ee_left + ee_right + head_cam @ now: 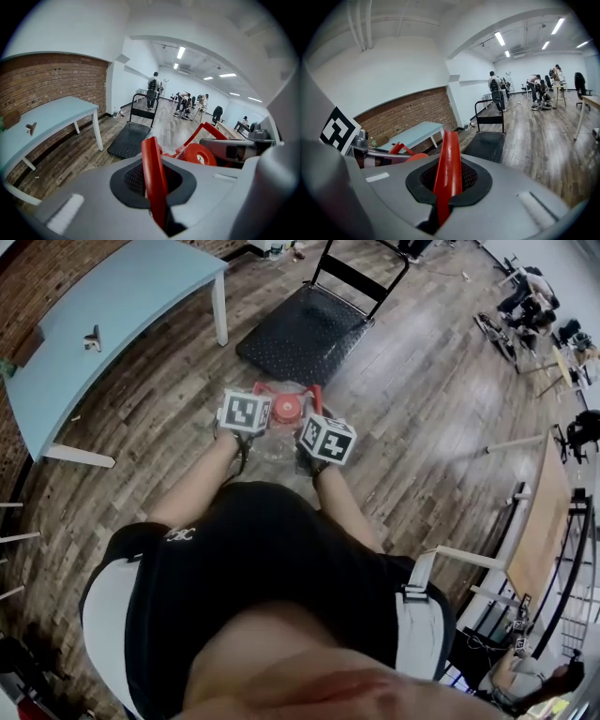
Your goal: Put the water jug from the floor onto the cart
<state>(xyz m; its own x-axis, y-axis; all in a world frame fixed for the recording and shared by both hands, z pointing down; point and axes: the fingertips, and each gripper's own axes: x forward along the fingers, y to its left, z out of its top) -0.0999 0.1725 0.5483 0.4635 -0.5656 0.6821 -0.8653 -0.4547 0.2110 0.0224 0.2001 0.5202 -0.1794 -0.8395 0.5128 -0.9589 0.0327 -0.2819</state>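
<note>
The clear water jug (277,439) with a red cap (288,409) hangs in front of the person, above the wooden floor. Its red handle (286,388) is held from both sides. My left gripper (153,182) is shut on one red handle strip (151,164), and the cap (199,154) shows just beyond it. My right gripper (446,180) is shut on the other red handle strip (449,159). In the head view the left gripper (253,397) and right gripper (317,407) flank the cap. The black flat cart (305,334) stands on the floor ahead.
A light blue table (103,315) stands to the left by the brick wall, with a small object on it. The cart's upright push bar (361,273) is at its far end. Desks and chairs stand to the right, and several people are at the room's far end (534,89).
</note>
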